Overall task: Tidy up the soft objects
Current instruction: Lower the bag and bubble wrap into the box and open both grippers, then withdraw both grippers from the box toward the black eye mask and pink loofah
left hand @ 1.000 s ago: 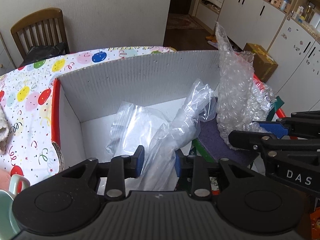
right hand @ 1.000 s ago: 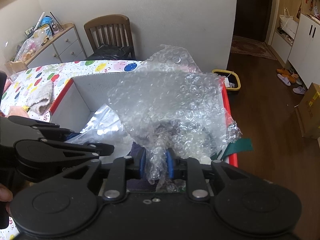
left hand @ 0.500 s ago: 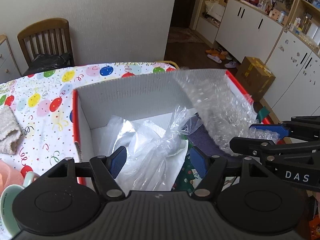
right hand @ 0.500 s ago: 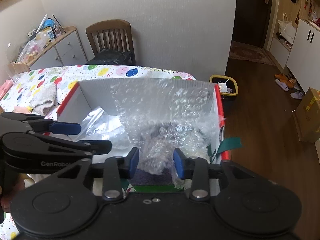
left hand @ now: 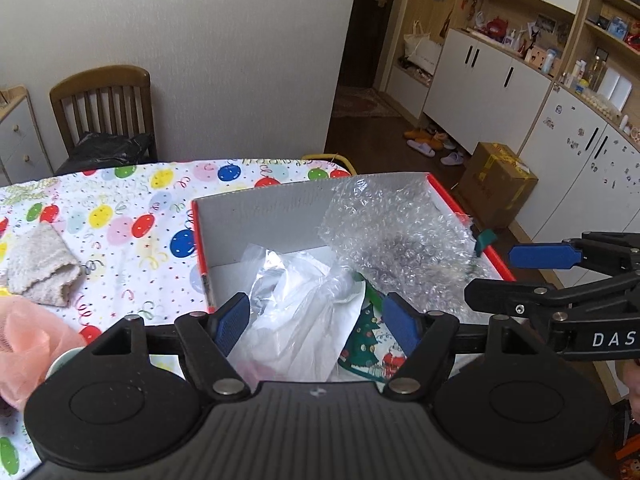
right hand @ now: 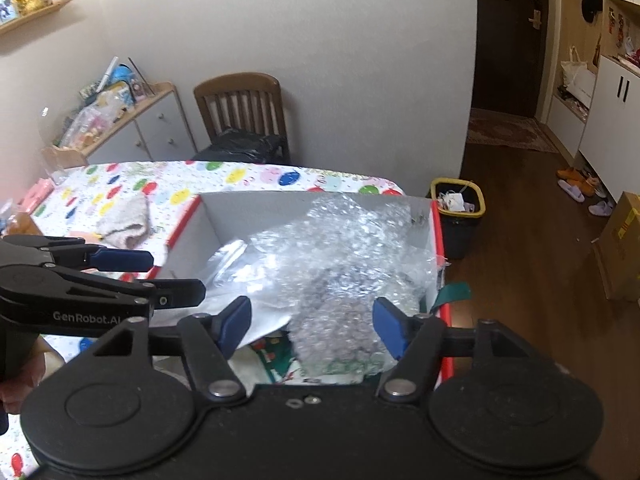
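Counter (left hand: 132, 200) w/ balloon-print cloth is carrying everything, and the big white box (left hand: 280, 208) w/ red rim is sitting at its right end, open side up. Inside the box, bubble wrap (left hand: 396, 236) is slumping across the right half, leaning on the back and right walls; clear plastic bag (left hand: 304, 312) is lying crumpled in the left-middle, w/ a Christmas-print sheet (left hand: 366, 344) showing under both at the near edge. So two soft items are sitting in the box, prob. done. Left tool (left hand: 316, 328) is hanging above the bag, jaws having just been opening and now standing wide, pads not pressing the plastic; bag is lying below the gap, not gripped. Right tool (right hand: 312, 326) is doing the same over the bubble wrap: jaws just been opening, wide apart, wrap loose beneath, nothing held. Still left, as far as visible: beige knit cloth (left hand: 40, 264) is lying on the counter well left of the box, and a pale pink soft thing (left hand: 24, 344) is sitting at the near-left edge, partly cut off, can't tell what it is. Judging by that, task is maybe halfway; next pick is likely the knit cloth.
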`<state>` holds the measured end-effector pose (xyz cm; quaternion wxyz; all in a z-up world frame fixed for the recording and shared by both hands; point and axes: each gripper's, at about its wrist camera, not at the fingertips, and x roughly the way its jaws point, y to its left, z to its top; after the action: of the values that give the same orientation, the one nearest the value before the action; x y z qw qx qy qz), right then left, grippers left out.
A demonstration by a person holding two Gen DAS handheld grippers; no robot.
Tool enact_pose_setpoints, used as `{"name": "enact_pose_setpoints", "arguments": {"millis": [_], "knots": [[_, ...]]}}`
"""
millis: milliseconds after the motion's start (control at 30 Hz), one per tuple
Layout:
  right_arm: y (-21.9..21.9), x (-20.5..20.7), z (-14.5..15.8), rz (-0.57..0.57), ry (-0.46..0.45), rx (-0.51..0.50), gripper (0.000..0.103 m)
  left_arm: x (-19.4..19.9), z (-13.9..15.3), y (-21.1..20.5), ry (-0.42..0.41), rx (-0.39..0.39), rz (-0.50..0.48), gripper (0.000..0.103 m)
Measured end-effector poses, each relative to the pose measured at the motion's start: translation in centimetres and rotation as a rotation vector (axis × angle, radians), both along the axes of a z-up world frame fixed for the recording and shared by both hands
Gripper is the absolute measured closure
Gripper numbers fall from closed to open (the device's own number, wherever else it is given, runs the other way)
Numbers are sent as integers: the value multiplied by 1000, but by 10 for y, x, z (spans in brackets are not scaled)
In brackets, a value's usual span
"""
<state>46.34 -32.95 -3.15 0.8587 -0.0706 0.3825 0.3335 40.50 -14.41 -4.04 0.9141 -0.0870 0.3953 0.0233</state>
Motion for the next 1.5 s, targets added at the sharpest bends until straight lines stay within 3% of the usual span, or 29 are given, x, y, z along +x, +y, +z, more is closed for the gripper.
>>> {"name": "enact_pose_setpoints", "arguments": {"millis": [300,400,633,867,933,1133,1333,1500], "knots": [[5,-37,22,23,-45,46,17,-47,24,11,-54,1,-6,28],[7,-50,28,30,-52,64,11,-64,31,17,-81,5,-9,20],[21,-81,37,36,-61,104,4,-107,44,38,-141,-1,-4,18],[43,-119,43,61,-75,147,1,-147,50,70,-172,-10,0,16],[51,-128,44,63,-76,155,1,-158,50,81,-177,-14,5,7],[80,-152,42,66,-71,159,0,-190,48,116,-205,-11,15,0],[114,-172,37,84,-60,158,0,-221,41,147,-288,34,34,0],[144,-184,34,99,-49,148,0,-236,31,175,-296,27,35,0]]}}
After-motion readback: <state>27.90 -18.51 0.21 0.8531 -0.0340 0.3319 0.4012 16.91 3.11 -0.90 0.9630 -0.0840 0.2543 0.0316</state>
